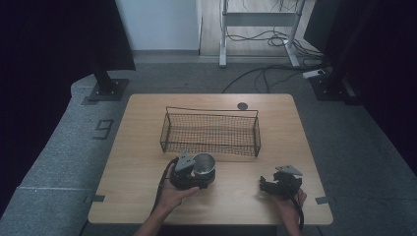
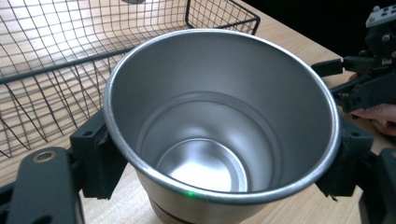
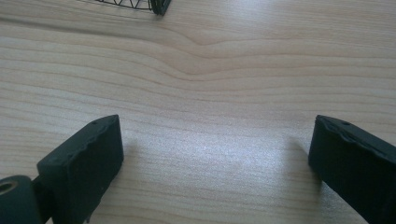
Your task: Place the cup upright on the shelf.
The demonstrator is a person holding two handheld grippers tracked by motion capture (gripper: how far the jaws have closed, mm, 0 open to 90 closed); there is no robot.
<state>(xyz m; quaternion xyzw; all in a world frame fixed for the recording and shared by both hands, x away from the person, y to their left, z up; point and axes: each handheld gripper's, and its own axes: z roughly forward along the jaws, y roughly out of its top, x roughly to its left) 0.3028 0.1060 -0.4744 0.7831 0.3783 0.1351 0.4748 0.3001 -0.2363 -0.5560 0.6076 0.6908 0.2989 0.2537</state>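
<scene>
1. The left gripper [image 1: 189, 173] clamps the steel cup [image 1: 203, 165] below its rim, mouth up, at the wire basket's [image 1: 210, 132] 6 o'clock, probably bound for it.
2. The right gripper [image 1: 275, 184] waits at 4 o'clock, jaws wide and empty.
3. The left gripper view shows the cup [image 2: 219, 126] is empty inside.

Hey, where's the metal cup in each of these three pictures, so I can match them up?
High view: cup low centre, in the left gripper, just before the basket.
Left gripper view: cup mid-frame, between the jaws.
Right gripper view: not in it.
Shared landmark: the wire basket.
</scene>
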